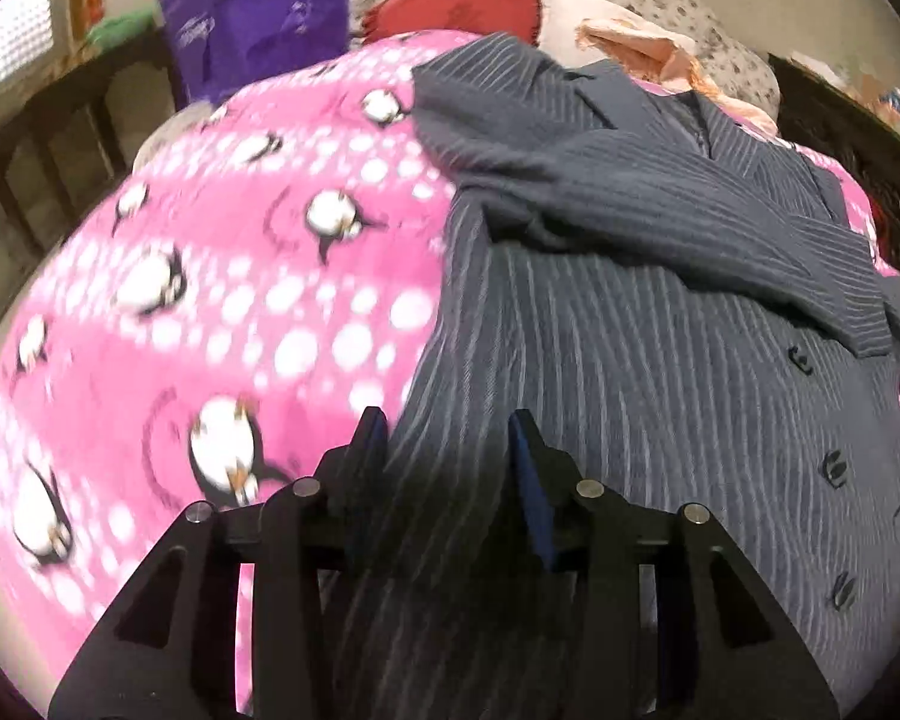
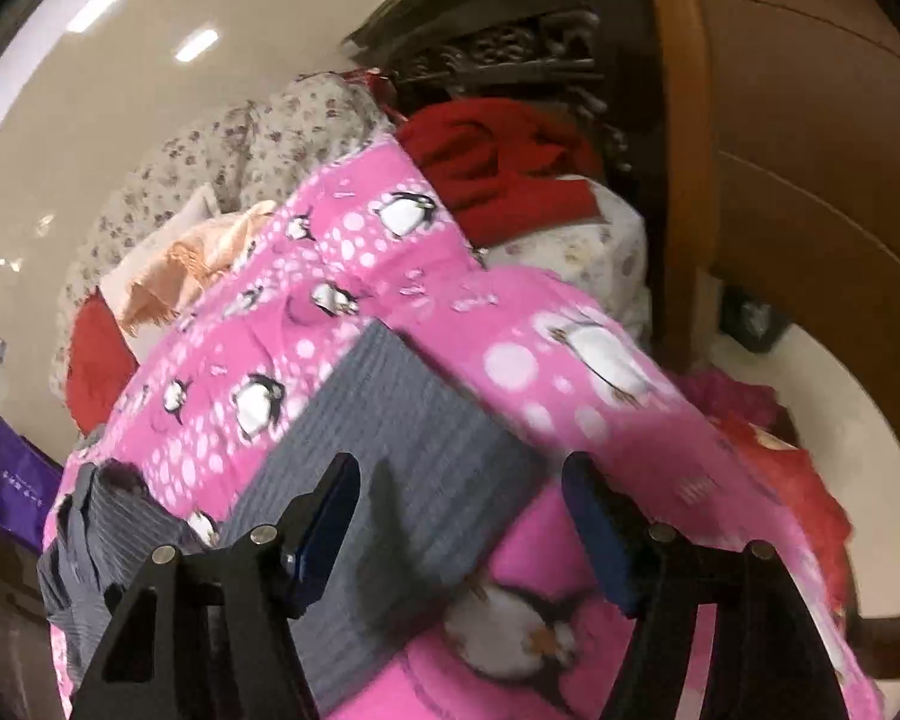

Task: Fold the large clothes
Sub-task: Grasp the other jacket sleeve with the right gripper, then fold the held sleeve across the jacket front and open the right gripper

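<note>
A grey pinstriped jacket (image 1: pixel 630 312) with dark buttons lies spread on a pink penguin blanket (image 1: pixel 222 300), one sleeve folded across its chest. My left gripper (image 1: pixel 448 441) hovers over the jacket's left edge, its jaws apart and the pads not pressing the cloth. In the right wrist view a flat grey part of the jacket (image 2: pixel 408 420) rests on the pink blanket (image 2: pixel 570 360), and a crumpled part lies at lower left. My right gripper (image 2: pixel 459 483) stands wide open just above that flat part, holding nothing.
Behind the blanket lie a red cloth (image 1: pixel 468 3), a peach cloth (image 1: pixel 636 45) and floral bedding (image 1: pixel 690 12). A purple bag (image 1: pixel 252 18) and a dark wooden chair (image 1: pixel 48 138) stand at the left. A carved headboard (image 2: pixel 510 54) and a wooden panel (image 2: pixel 810 150) border the bed.
</note>
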The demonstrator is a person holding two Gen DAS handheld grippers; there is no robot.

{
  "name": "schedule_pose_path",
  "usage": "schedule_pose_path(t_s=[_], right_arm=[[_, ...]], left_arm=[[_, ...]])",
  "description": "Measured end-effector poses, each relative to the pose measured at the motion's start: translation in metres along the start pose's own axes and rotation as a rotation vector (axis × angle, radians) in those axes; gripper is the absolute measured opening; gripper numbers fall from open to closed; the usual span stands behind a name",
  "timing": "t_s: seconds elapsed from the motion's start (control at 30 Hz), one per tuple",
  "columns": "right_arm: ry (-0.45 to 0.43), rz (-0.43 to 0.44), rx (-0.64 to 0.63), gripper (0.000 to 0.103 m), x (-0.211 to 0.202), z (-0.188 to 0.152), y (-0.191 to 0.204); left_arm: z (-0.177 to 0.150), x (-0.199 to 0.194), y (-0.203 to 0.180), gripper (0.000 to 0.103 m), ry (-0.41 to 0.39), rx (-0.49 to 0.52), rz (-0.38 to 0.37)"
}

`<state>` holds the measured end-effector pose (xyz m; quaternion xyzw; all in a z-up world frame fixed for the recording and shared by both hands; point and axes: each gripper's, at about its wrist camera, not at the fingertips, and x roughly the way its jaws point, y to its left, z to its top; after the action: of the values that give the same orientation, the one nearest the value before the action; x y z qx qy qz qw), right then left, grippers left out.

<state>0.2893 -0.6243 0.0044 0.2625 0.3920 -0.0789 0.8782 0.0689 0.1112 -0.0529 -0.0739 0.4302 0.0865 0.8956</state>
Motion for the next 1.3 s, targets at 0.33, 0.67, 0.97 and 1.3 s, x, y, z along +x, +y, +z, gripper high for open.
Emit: schedule_pose_path(t_s=[0.33,0.67,0.97,1.3], right_arm=[[-0.138,-0.024,-0.077,0.01,-0.022,0.014,0.057],[-0.269,0.468,-0.359,0.01,-0.124,-0.016,0.325],[0.129,0.542,-0.585,0.01,0.028,-0.207,0.494],[0.307,0.402,-0.812,0.046,0.048,-0.298,0.444]], left_arm=[[-0.017,-0.023,0.004,0.041,-0.03,-0.058,-0.002],[-0.035,-0.029,0.017,0.042,-0.07,-0.118,-0.065],[-0.036,-0.028,0.024,0.044,-0.054,-0.149,-0.11],[-0.037,-0.027,0.014,0.053,-0.043,-0.102,-0.082]])
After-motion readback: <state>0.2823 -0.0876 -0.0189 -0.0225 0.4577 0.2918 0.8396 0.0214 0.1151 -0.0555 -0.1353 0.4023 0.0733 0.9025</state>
